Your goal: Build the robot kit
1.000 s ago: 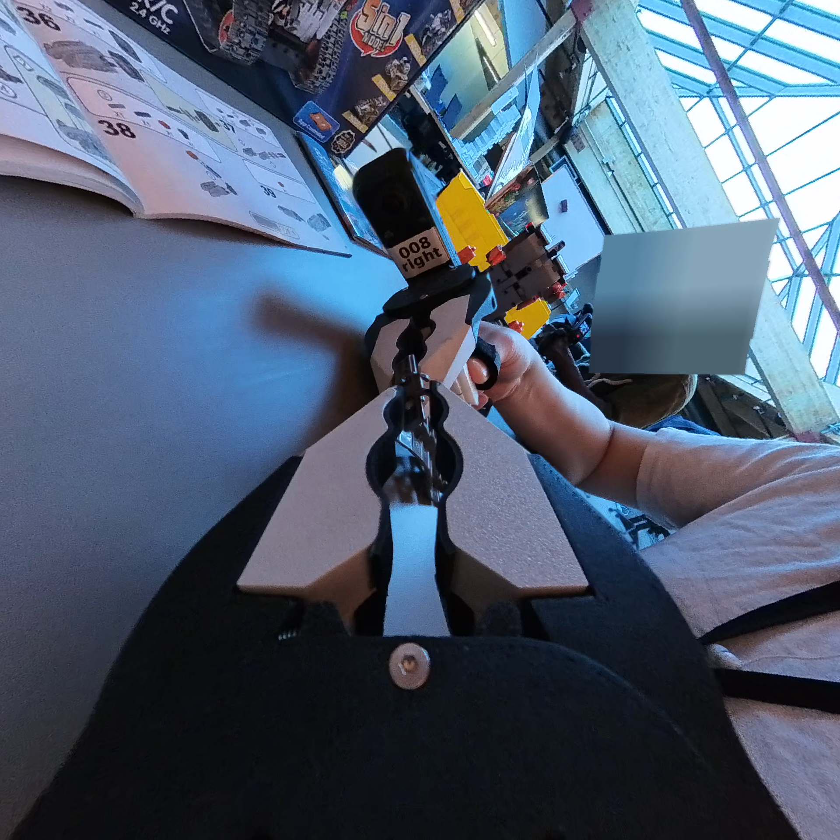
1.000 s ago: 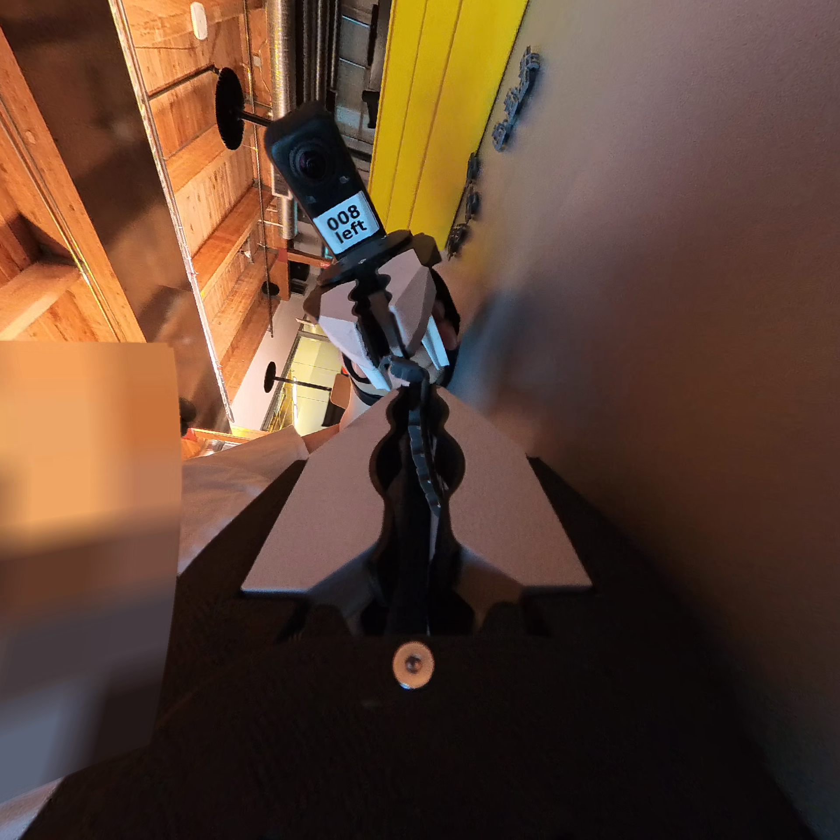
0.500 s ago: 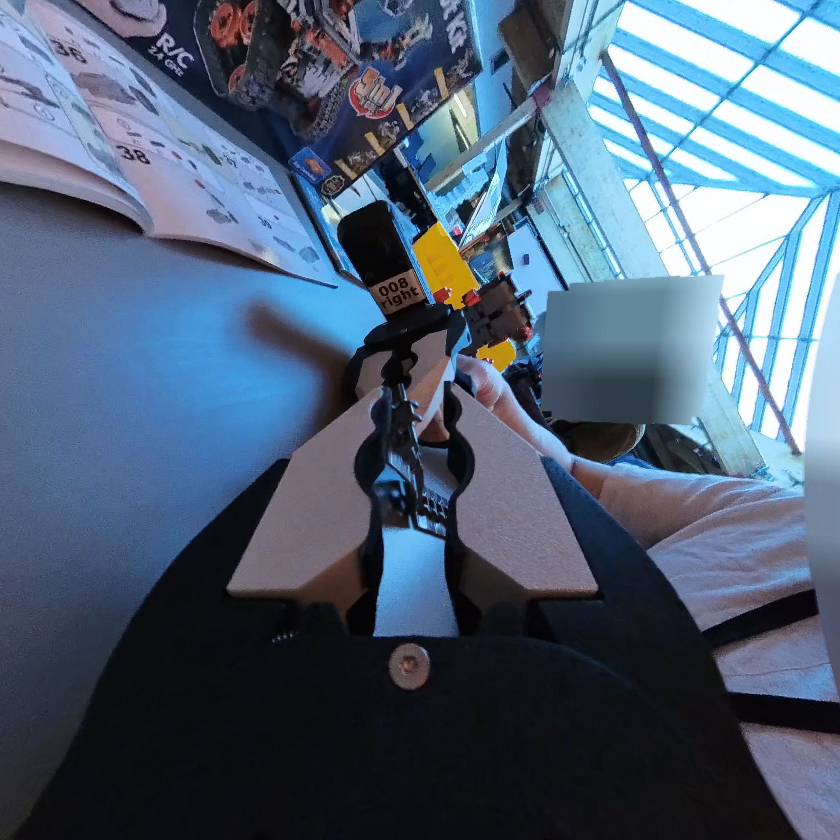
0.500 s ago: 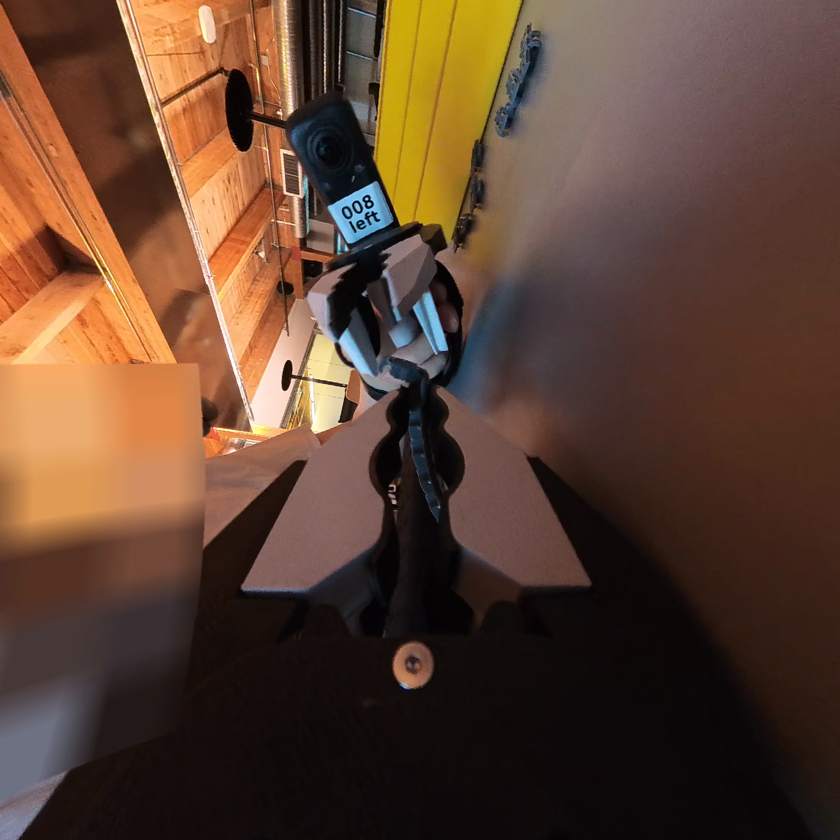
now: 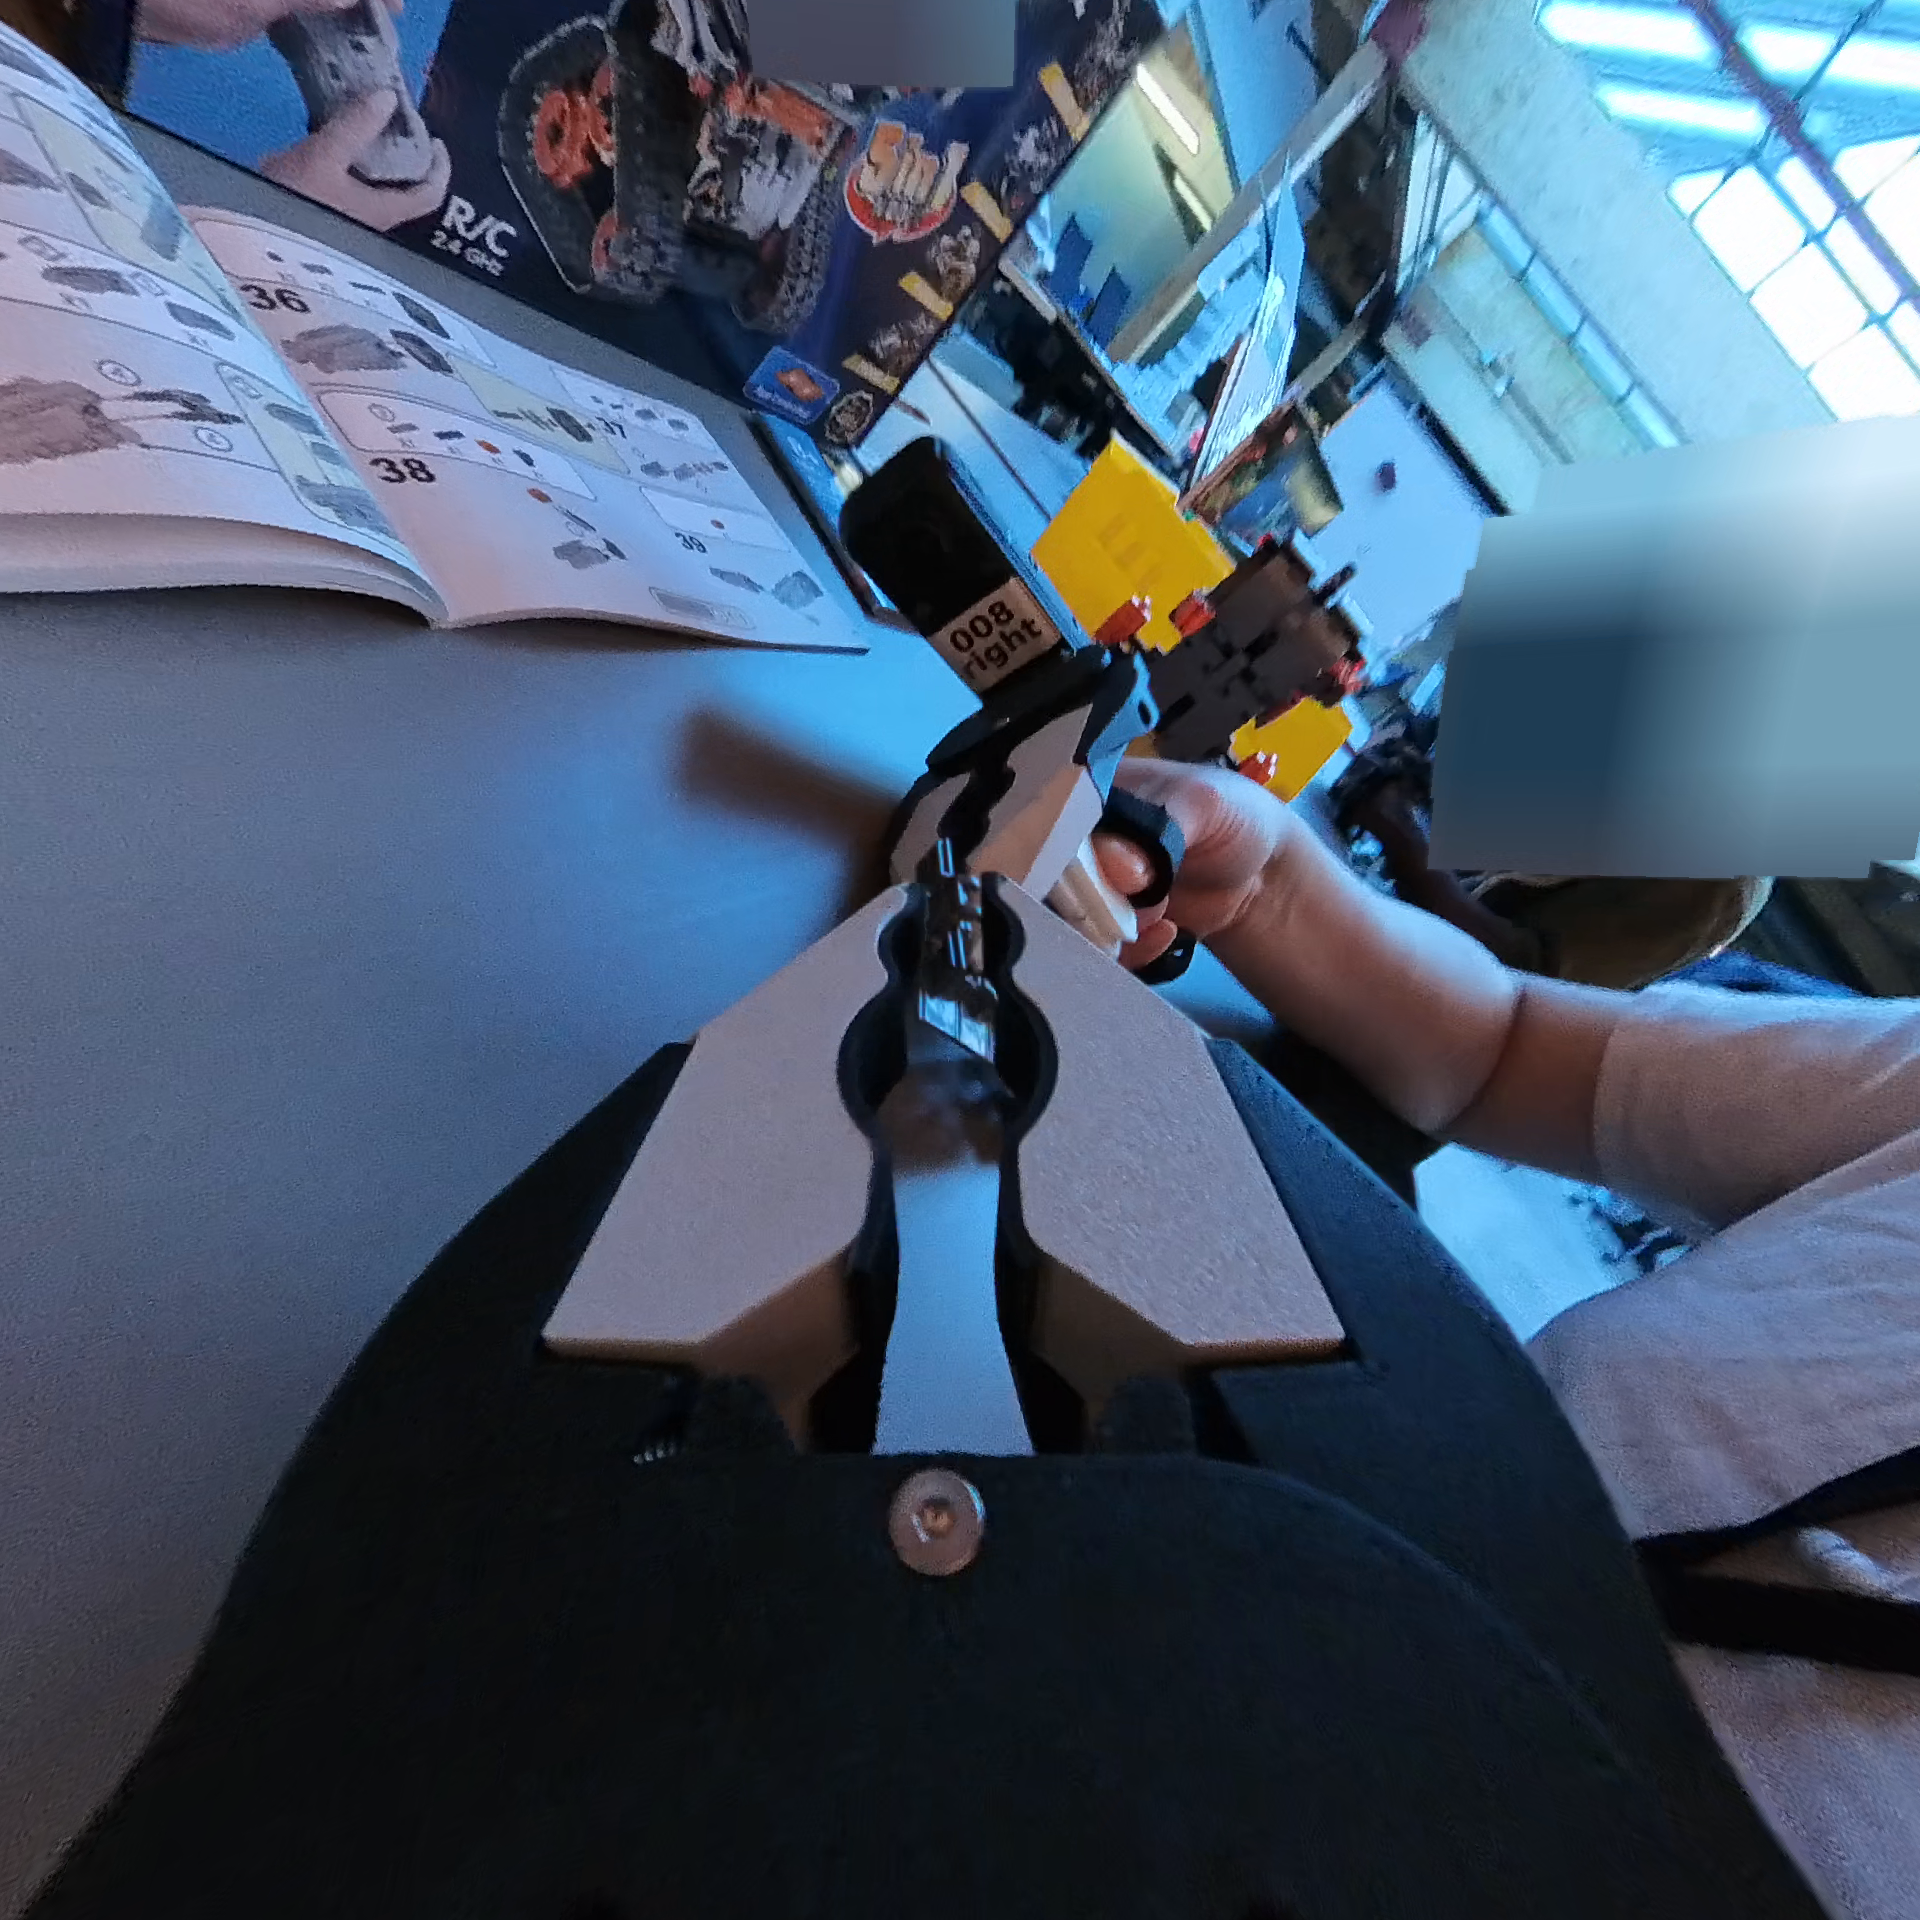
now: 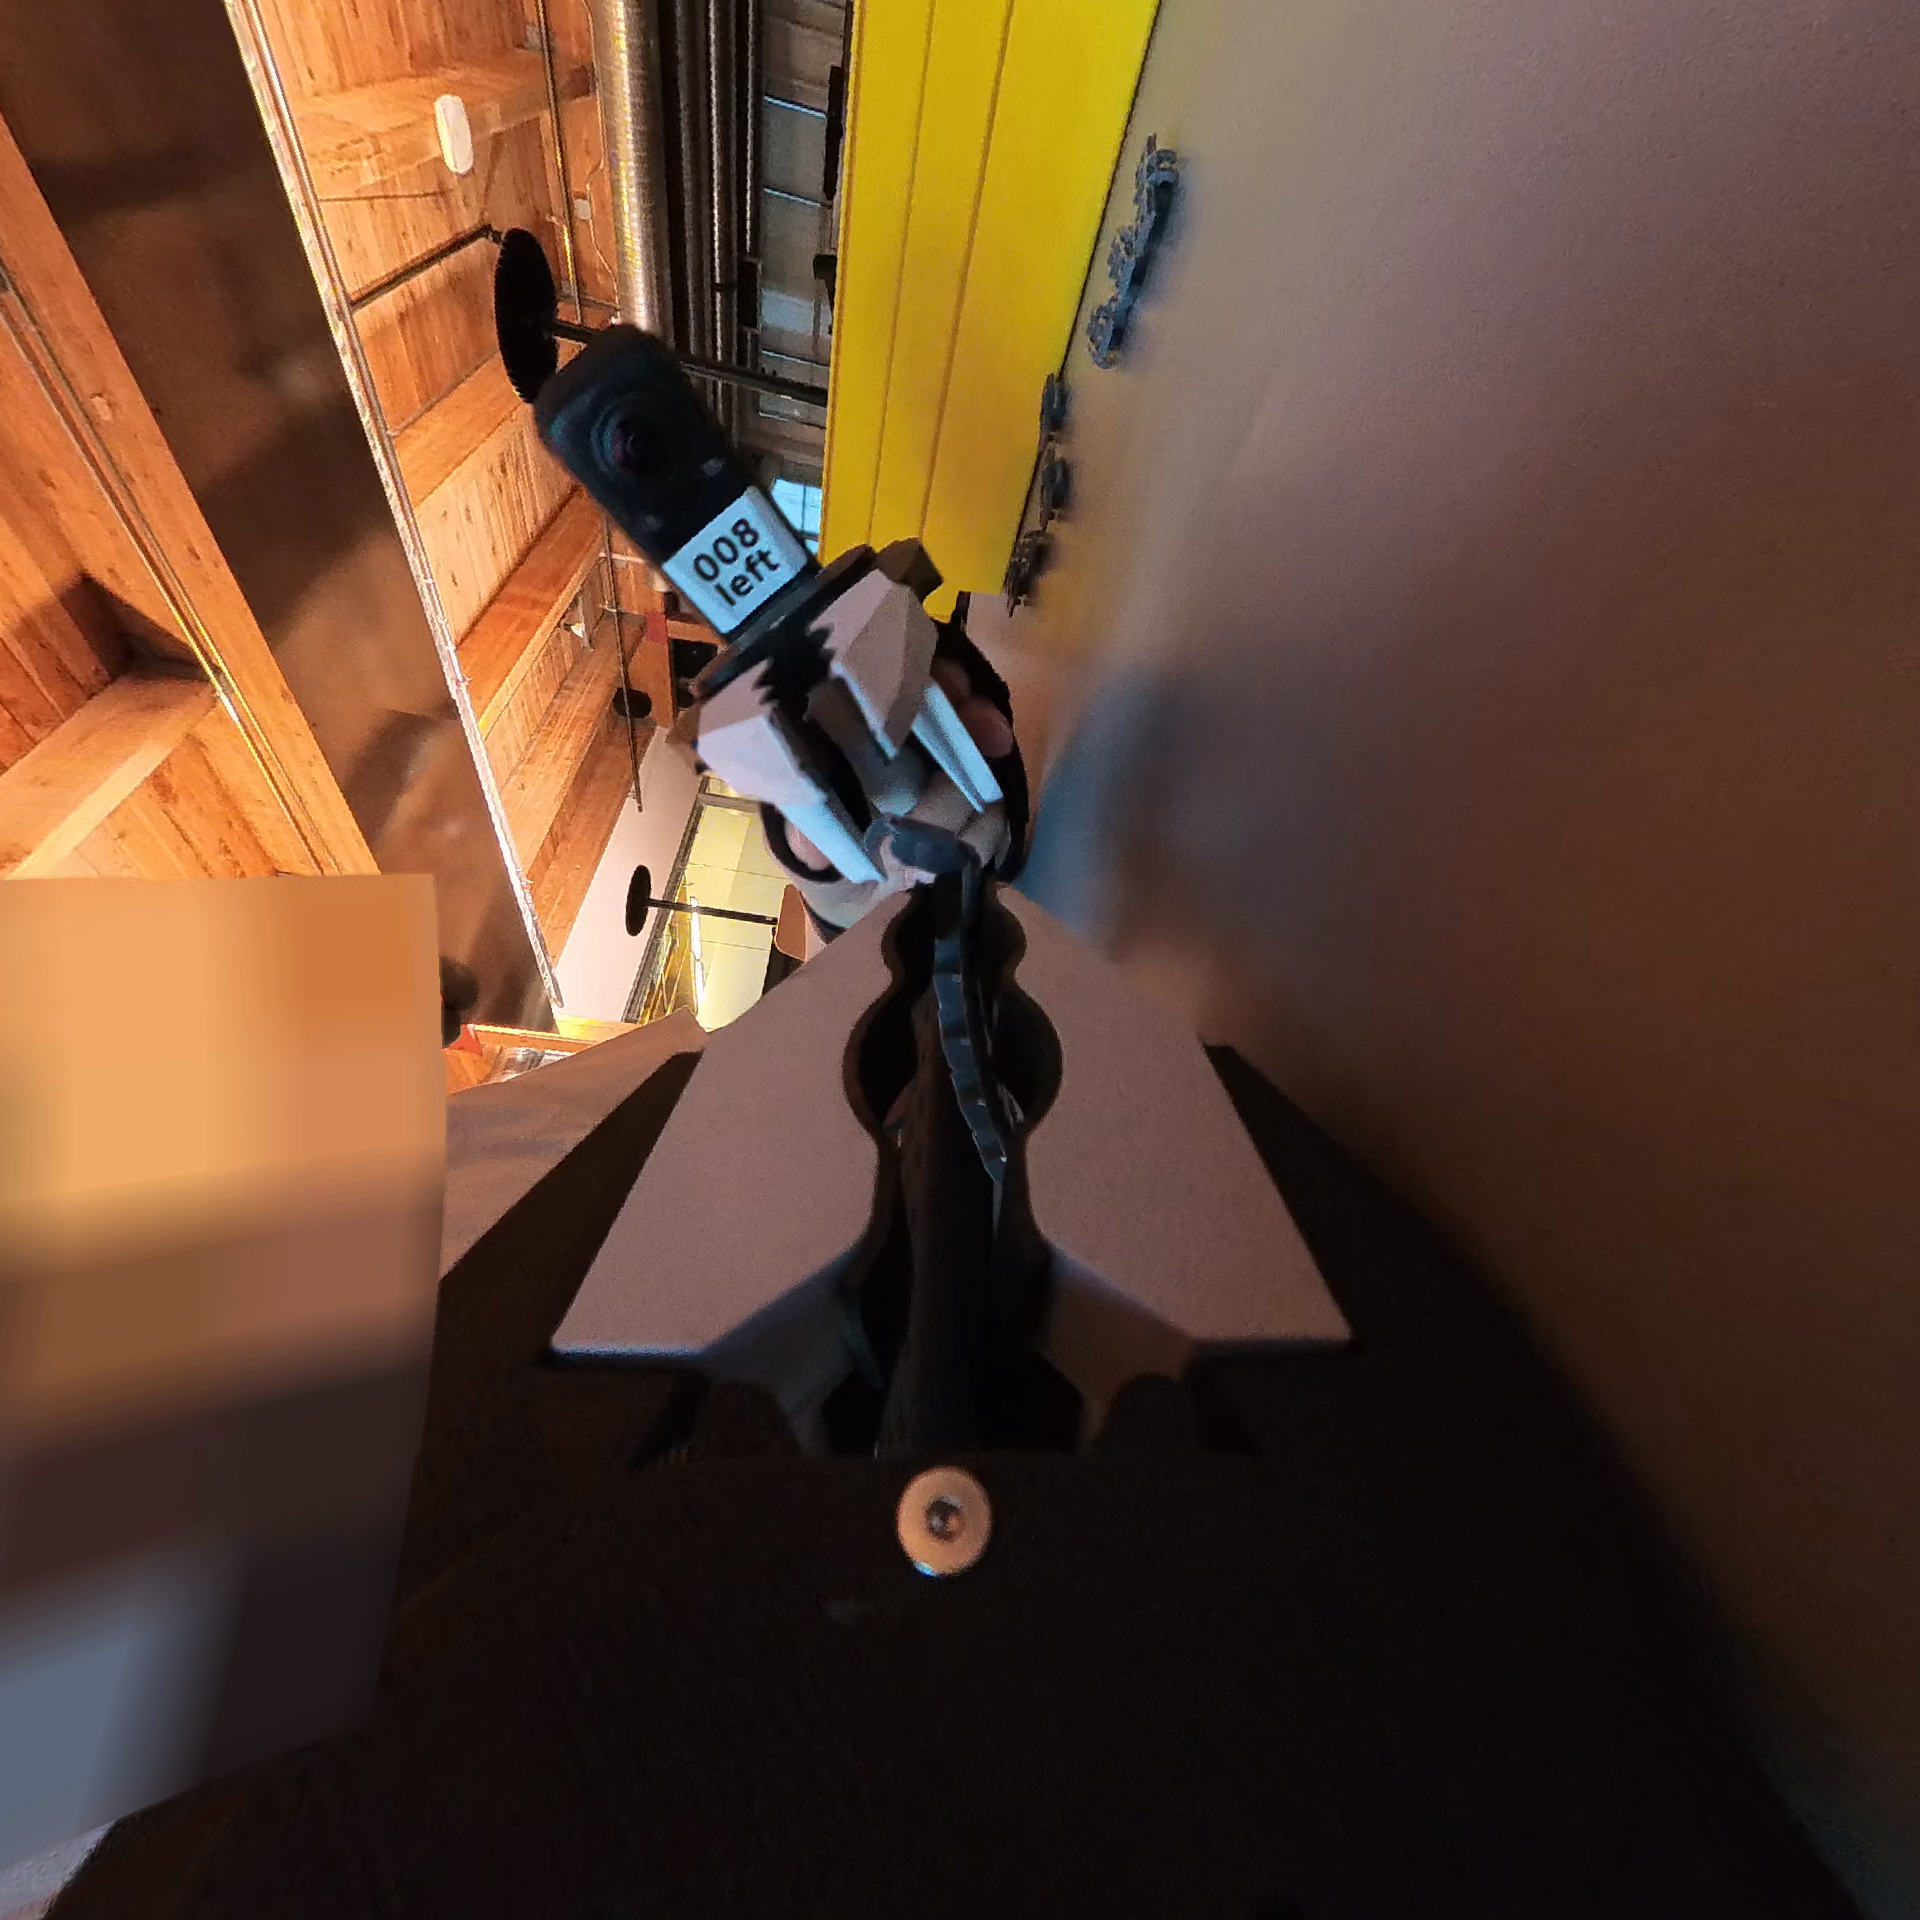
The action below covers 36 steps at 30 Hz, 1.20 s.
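A black toothed track strip runs between my two grippers, which face each other tip to tip above the grey table (image 5: 312,987). My left gripper (image 5: 948,896) is shut on one end of the strip (image 5: 954,966). My right gripper (image 6: 958,906) is shut on the other end (image 6: 966,1049). In the left wrist view the right gripper (image 5: 1003,831) is held by a hand (image 5: 1216,862) just beyond my fingertips. In the right wrist view the left gripper (image 6: 831,727) is tilted, and the strip's end link (image 6: 925,840) sits at its fingers.
An open instruction booklet (image 5: 312,416) lies on the table at the far left, with a toy box (image 5: 675,187) behind it. A yellow and black brick model (image 5: 1226,634) stands behind the right gripper. Loose track pieces (image 6: 1132,249) lie by a yellow box (image 6: 966,260). Less than 4 cm separates the two grippers' tips.
Both grippers stay shut on the strip. The left gripper has twisted and tilted against the right one, and the left view has swung to show more of the booklet and box.
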Each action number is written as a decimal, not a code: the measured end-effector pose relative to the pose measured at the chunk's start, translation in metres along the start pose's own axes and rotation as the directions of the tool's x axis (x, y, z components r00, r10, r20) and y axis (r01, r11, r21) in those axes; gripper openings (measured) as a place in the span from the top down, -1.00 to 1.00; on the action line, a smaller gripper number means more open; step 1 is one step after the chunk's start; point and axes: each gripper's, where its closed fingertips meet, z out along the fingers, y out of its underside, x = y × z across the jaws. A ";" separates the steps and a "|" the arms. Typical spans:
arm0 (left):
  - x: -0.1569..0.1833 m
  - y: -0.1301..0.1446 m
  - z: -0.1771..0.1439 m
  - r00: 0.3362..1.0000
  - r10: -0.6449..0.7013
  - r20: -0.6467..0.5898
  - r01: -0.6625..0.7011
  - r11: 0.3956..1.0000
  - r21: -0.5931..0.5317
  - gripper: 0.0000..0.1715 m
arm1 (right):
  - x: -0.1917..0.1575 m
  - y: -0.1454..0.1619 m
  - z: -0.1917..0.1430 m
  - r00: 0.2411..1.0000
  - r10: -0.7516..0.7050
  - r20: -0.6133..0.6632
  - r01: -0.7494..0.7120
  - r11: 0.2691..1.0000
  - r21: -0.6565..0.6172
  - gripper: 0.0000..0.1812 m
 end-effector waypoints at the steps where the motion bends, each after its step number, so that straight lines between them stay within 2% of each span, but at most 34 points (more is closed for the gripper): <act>1: 0.001 0.005 0.002 0.999 0.033 0.010 -0.032 0.999 -0.031 0.90 | 0.000 0.000 0.000 1.000 0.000 -0.001 0.000 1.000 0.001 0.94; 3: -0.001 0.014 0.007 0.996 0.084 0.044 -0.080 0.993 -0.084 0.90 | 0.001 0.000 0.000 1.000 0.007 -0.005 -0.007 1.000 -0.001 0.94; 8: -0.002 0.015 0.006 0.977 0.196 0.084 -0.186 0.976 -0.110 0.97 | 0.001 0.001 0.000 1.000 0.001 -0.009 -0.001 1.000 -0.005 0.94; 12: -0.002 0.018 0.007 0.913 0.387 0.130 -0.364 0.915 -0.172 0.99 | 0.002 0.002 0.000 1.000 -0.010 -0.020 0.010 1.000 -0.016 0.94; 15: -0.002 0.021 0.006 0.871 0.471 0.139 -0.439 0.874 -0.207 0.99 | 0.002 0.004 0.000 0.999 -0.037 -0.033 0.036 0.999 -0.024 0.94; 22: -0.001 0.021 0.006 0.842 0.515 0.162 -0.481 0.851 -0.210 0.99 | 0.000 0.003 -0.001 0.994 -0.097 -0.053 0.096 0.995 -0.012 0.96; 25: 0.002 0.019 0.006 0.862 0.482 0.154 -0.455 0.872 -0.182 0.99 | -0.004 0.002 -0.001 0.995 -0.097 -0.033 0.097 0.995 0.001 0.96; 36: 0.002 0.019 0.007 0.861 0.477 0.177 -0.453 0.877 -0.159 0.99 | -0.004 0.001 -0.002 0.991 -0.127 -0.053 0.128 0.992 0.018 0.96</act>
